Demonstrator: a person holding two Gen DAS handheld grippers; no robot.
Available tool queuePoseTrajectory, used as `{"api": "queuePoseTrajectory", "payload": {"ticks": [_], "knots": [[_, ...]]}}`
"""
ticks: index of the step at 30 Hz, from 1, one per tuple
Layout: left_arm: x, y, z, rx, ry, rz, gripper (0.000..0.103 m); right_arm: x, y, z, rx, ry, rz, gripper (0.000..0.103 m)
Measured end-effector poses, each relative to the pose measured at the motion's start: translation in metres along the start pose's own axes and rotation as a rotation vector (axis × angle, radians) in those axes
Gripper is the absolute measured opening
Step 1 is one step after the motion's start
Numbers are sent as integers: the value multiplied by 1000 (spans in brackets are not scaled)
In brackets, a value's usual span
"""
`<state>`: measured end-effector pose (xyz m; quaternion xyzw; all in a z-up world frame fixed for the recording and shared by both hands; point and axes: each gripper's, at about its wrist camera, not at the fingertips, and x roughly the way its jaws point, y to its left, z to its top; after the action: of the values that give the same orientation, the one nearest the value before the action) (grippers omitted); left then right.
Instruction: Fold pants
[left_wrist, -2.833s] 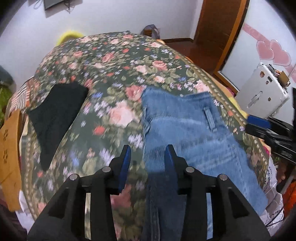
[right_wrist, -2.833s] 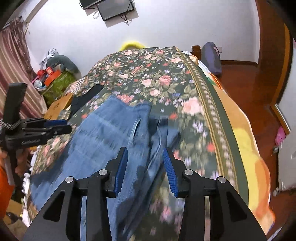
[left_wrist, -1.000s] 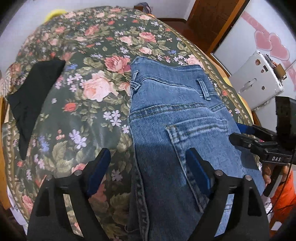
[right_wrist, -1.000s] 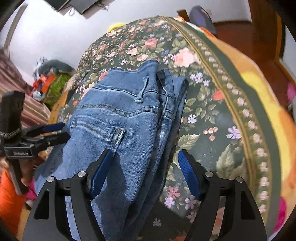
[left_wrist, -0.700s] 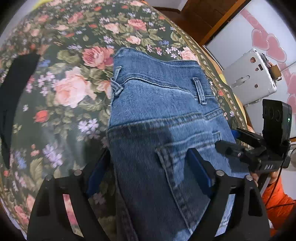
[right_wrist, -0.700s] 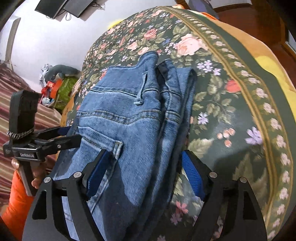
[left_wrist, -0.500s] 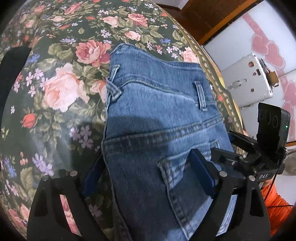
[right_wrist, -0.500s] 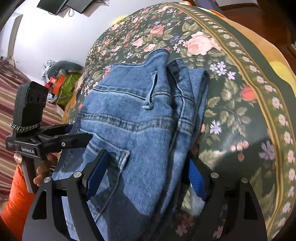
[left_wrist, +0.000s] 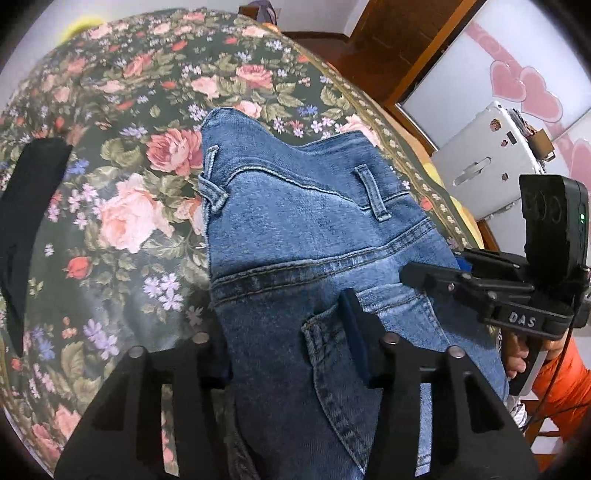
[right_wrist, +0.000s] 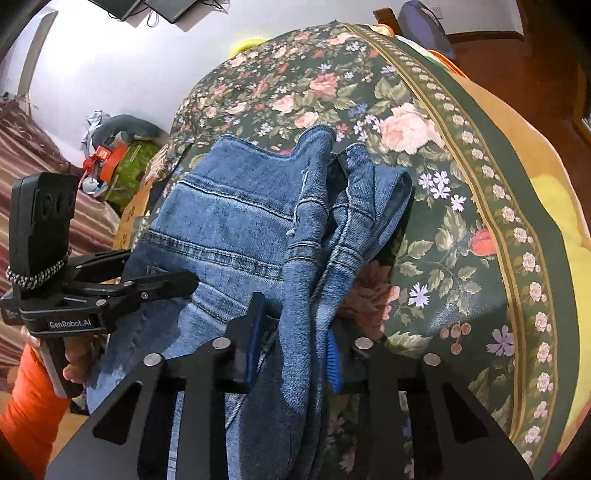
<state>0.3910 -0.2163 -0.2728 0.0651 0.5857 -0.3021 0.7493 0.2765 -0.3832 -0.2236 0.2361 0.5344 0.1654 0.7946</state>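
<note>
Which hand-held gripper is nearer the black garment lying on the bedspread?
Left. The left hand-held gripper grips the jeans on the side facing the black garment; the right hand-held gripper clamps their far edge.

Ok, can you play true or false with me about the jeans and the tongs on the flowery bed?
1. The left tongs are pinching the blue jeans. True; they have just been closing on the denim.
2. The right tongs are wide open with nothing between them. False; they are shut on a bunched edge of the jeans.
3. The jeans lie on a flowery bedspread. True.
4. A red shirt lies left of the jeans. False; it is a black cloth.
5. The person wears an orange sleeve. True.
</note>
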Motion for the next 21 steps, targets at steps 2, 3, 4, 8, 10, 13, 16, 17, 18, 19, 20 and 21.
{"api": "queuePoseTrajectory", "payload": {"ticks": [2, 3, 4, 8, 10, 13, 16, 17, 18, 19, 20, 21], "knots": [[-14, -2, -5, 18, -33, 12, 42, -5, 4, 1, -10, -8, 4, 17], [-19, -5, -7, 28, -52, 22, 41, -6, 7, 2, -15, -13, 6, 17], [-25, -7, -10, 36, -71, 35, 40, -8, 13, 3, -29, -24, 5, 17], [-53, -12, -19, 58, -140, 88, 38, -16, 35, 9, -83, -56, -4, 16], [-67, -9, -21, 48, -173, 97, 37, -20, 46, 15, -109, -73, 2, 15], [-92, -3, -25, 35, -233, 116, 36, -27, 68, 24, -158, -101, 11, 15], [-117, 8, -29, 15, -292, 135, 34, -32, 93, 33, -218, -131, 12, 14], [-125, 12, -30, 5, -312, 140, 34, -33, 99, 37, -233, -139, 14, 14], [-133, 17, -31, -3, -330, 146, 33, -34, 107, 40, -248, -147, 17, 14], [-139, 21, -31, -10, -347, 152, 32, -34, 115, 45, -267, -156, 21, 14], [-147, 26, -33, -18, -367, 159, 32, -34, 123, 49, -283, -163, 23, 14], [-153, 30, -33, -24, -382, 166, 32, -34, 130, 51, -302, -169, 23, 14]]}}
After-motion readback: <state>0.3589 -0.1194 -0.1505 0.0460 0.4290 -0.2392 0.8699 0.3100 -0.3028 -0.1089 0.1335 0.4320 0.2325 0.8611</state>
